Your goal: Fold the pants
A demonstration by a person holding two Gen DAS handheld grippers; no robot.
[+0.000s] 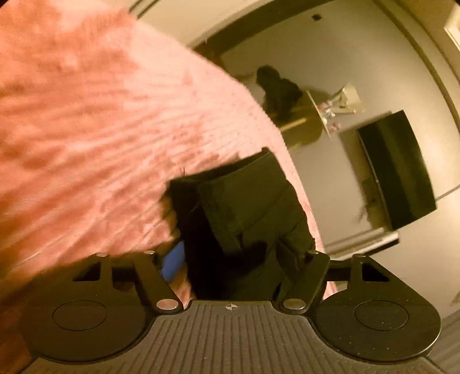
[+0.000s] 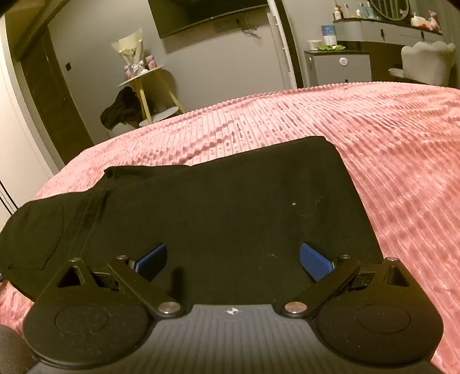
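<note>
Black pants (image 2: pixel 218 207) under the spread right gripper (image 2: pixel 233 256).
Left gripper (image 1: pixel 238 253) blurred, grip unclear; ribbed pink bedspread (image 2: pixel 373 149) beneath.

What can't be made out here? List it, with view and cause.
- Left gripper, left wrist view: its right finger is lost against the black pants; grip unclear.
- Pants' near edge, right wrist view: covered by the right gripper.
- Pink bedspread, left wrist view: motion-blurred.
- Dresser items: too small.
</note>
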